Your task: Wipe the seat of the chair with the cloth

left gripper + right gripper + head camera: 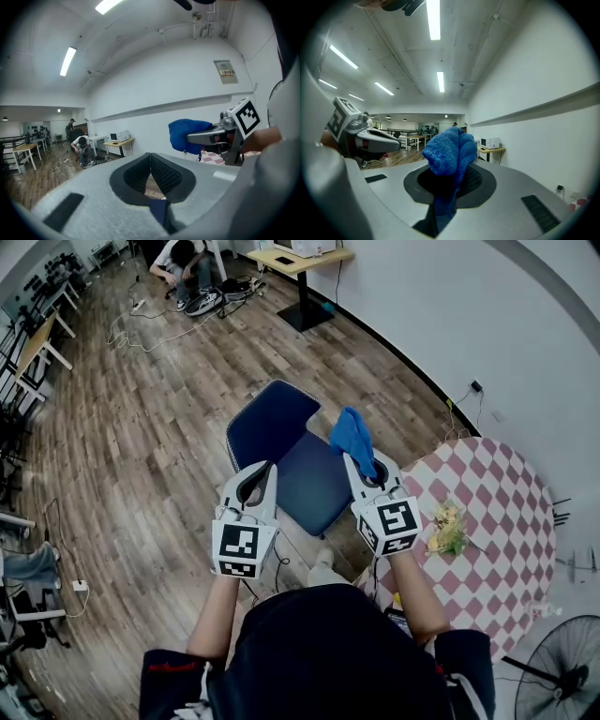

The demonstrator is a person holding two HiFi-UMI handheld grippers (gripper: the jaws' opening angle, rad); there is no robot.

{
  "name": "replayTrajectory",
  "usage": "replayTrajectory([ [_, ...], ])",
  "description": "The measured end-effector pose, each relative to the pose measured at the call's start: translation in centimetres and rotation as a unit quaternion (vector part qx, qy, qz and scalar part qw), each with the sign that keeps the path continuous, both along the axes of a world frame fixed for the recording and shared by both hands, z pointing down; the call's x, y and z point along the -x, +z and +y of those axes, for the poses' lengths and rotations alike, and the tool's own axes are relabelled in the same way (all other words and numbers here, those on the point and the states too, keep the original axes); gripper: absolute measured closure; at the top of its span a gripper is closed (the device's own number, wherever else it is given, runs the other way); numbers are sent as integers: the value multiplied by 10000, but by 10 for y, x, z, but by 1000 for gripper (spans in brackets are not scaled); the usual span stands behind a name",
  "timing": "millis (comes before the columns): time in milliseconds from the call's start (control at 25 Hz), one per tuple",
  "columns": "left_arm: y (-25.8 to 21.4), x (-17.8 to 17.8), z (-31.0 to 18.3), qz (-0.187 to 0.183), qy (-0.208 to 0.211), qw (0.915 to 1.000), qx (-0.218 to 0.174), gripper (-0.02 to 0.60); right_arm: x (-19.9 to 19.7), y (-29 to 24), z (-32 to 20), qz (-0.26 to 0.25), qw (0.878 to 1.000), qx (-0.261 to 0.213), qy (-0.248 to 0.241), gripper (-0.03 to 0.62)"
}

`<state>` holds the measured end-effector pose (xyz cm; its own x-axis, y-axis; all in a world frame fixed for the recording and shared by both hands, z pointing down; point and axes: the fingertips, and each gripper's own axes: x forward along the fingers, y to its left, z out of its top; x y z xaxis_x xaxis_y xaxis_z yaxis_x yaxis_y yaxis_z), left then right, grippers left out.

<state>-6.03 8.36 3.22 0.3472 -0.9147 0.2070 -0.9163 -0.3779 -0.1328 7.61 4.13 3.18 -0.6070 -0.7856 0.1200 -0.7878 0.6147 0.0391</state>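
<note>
The blue cloth (451,149) is bunched into a lump and pinched between the jaws of the right gripper (364,465). Most of it bulges out past the jaw tips, and a narrower tail hangs down between them toward the gripper body. The jaws are clamped on the cloth. In the head view the cloth sits over the far right corner of the dark blue chair (311,491), near where the seat meets the backrest. The left gripper view shows it raised in the air against the white wall, not lying on the seat.

The jaws of the left gripper (151,158) are closed, with their ribbed pads meeting at the tips and nothing between them. It hovers over the seat's near left edge.

Both grippers are held out in front of the person, side by side and apart. They point forward roughly level, with their marker cubes turned up toward the head camera. The bare right forearm reaches in from the lower right, beside a surface with a pink-and-white checked cover (497,549) carrying yellow flowers (448,529).
</note>
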Motion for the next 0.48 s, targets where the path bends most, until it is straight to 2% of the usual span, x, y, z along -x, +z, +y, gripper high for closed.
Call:
replayTrajectory([
  [240,19,-22,-42,-105,33,9997,225,565,-18,18,-41,-43,9998,210,0,556],
  [480,41,-39,-72,-197,75,9988,432,565,-34,53,-73,-297,9963,807,48,556],
])
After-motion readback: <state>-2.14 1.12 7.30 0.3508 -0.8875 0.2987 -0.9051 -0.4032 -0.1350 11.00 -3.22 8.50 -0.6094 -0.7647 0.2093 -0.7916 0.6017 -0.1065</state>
